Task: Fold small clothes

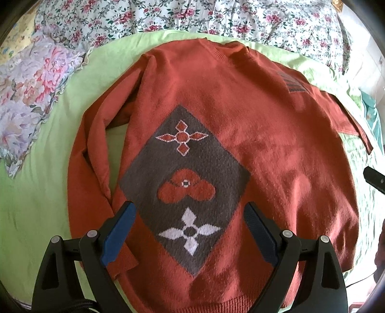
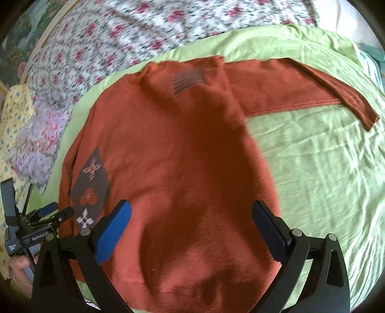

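I am holding the left gripper (image 1: 190, 231) with its jaws standing wide and gripping nothing, hovering over the lower part of the orange sweater (image 1: 240, 125); the right gripper (image 2: 192, 231) is likewise spread wide and empty above the hem region. The sweater is lying face up and mostly flat on the green sheet (image 2: 312, 168). Working outward, I am noting the grey diamond patch (image 1: 185, 183) directly beyond the left fingertips, then the left sleeve (image 1: 93, 149), which is lying bent and partly bunched along the body. A grasp there risks catching two layers at once and dragging the body askew. Farther out, the right sleeve (image 2: 300, 79) is stretching straight across the sheet, well apart from either gripper; a long reach could pull the knit out of square. The knit looks soft and thick, so a shallow pinch may slip. The sheet is wrinkled and could be pinched together with the hem. Beyond the collar, the floral quilt (image 1: 216, 16) is lying near, and an overshot fold could land on it.
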Demonstrator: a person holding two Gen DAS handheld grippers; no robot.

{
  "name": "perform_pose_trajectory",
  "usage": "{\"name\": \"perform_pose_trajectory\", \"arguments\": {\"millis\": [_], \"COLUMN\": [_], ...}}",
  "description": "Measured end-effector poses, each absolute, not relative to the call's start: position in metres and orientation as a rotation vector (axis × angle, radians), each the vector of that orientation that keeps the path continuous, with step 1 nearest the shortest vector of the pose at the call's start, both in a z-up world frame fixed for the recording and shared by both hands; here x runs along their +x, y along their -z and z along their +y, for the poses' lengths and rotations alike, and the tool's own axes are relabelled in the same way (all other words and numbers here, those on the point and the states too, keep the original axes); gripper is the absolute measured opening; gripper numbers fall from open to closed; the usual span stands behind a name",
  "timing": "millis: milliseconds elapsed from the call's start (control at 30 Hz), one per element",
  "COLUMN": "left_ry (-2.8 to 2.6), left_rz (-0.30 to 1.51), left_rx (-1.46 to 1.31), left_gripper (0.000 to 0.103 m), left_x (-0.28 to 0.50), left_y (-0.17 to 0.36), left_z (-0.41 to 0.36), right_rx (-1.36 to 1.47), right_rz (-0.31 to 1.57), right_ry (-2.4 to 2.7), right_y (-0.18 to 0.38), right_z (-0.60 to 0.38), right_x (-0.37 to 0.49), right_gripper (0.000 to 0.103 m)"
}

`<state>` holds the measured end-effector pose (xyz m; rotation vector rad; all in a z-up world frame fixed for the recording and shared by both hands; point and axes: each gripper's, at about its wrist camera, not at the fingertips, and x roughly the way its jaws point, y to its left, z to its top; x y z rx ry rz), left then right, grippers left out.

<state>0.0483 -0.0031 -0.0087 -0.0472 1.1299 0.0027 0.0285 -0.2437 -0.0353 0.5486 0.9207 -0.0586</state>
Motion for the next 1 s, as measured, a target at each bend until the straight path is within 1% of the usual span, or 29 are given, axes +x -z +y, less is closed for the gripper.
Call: {"name": "perform_pose_trajectory", "arguments": {"millis": [233,400,700,800,867,900,933,967,1000], "left_ry": [-0.005,-0.021,-0.046,-0.055,-0.057,-0.062,-0.067,-0.067,-0.065], "left_rz": [1.139,1.112,1.101,1.103,1.114,1.125,1.138,1.146,1.149], "left_rx": [-0.062,-0.060,-0.046,-0.033,-0.026,-0.018,-0.009,-0.008,-0.012], "left_gripper": [0.092,0.092,0.092,0.092,0.092,0.092,0.092,0.092,0.092], "left_x": [0.077,0.104,0.166,0.183,0.192,0.195,0.198,0.201,0.203], "left_y": [0.009,0.004,-0.001,0.003,0.008,0.012,0.017,0.019,0.021], "left_z": [-0.003,-0.002,-0.009,-0.012,-0.013,-0.014,-0.015,-0.016,-0.016], "right_rx": [0.582,0.606,0.471,0.401,0.371,0.361,0.360,0.358,0.352], "right_rz": [0.868,0.831,0.896,0.951,0.999,1.015,1.008,0.991,0.989], "right_ry": [0.223,0.396,0.493,0.493,0.493,0.493,0.487,0.479,0.484], "right_y": [0.039,0.048,0.072,0.085,0.097,0.104,0.104,0.103,0.103], "right_z": [-0.323,-0.403,-0.471,-0.482,-0.491,-0.498,-0.502,-0.506,-0.510], "right_x": [0.021,0.014,0.050,0.060,0.064,0.065,0.063,0.061,0.059], "right_gripper": [0.100,0.100,0.099,0.089,0.075,0.074,0.069,0.054,0.047]}}
